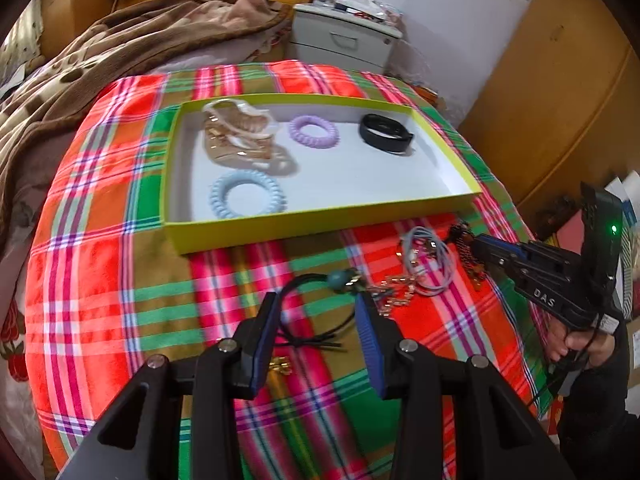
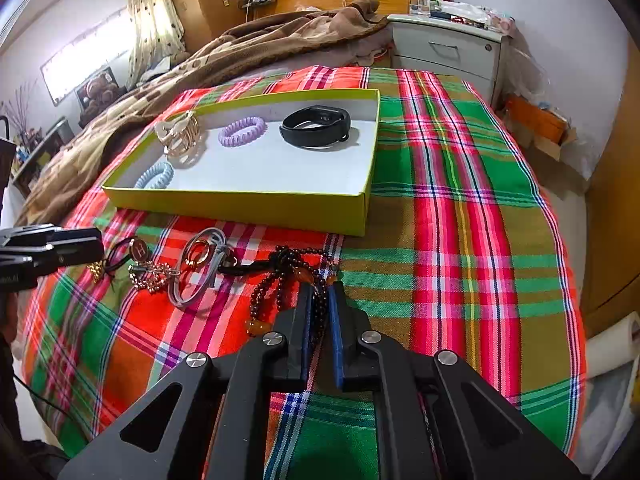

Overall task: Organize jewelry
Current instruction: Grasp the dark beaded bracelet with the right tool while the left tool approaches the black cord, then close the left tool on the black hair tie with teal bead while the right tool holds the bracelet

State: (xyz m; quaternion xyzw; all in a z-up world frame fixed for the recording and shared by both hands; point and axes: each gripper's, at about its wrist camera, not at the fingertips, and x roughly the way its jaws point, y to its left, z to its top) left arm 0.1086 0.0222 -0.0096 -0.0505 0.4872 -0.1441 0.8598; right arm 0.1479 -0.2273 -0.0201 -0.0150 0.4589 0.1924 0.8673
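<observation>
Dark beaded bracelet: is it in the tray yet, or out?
Out. The dark beaded bracelet lies on the plaid cloth before the tray, strands between the right gripper fingers.

Blue coil tie (image 2: 154,176) seemingly half-hidden behind tray wall (image 2: 240,206).

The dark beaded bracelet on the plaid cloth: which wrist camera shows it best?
The right wrist view. There the dark beaded bracelet lies close ahead, its loops and amber beads distinct, strands running between the right gripper fingers. The left wrist view shows only a small blurred strand at that gripper's tips.
</observation>
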